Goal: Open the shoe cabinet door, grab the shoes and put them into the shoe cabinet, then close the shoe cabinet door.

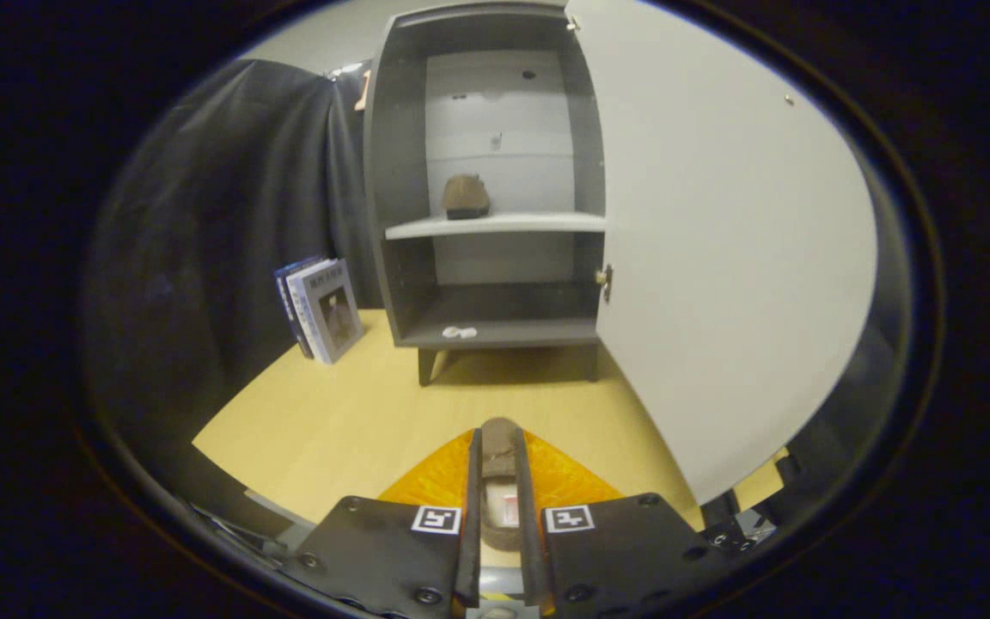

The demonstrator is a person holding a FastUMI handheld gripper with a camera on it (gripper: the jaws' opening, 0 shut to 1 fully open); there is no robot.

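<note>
The grey shoe cabinet (392,172) stands beyond the fingers with its white door (718,258) swung wide open to the right. One brown shoe (466,198) rests on the cabinet's middle shelf (538,224). A second brown shoe (499,447) lies between the fingers of my gripper (496,447), toe pointing at the cabinet, above an orange mat (564,477). Both fingers press against its sides, so the gripper is shut on it.
Several books (323,308) lean upright left of the cabinet against the black cloth wall. A small white object (460,332) lies on the cabinet's bottom shelf. The light wooden tabletop (332,413) stretches between the mat and the cabinet. The open door juts out on the right.
</note>
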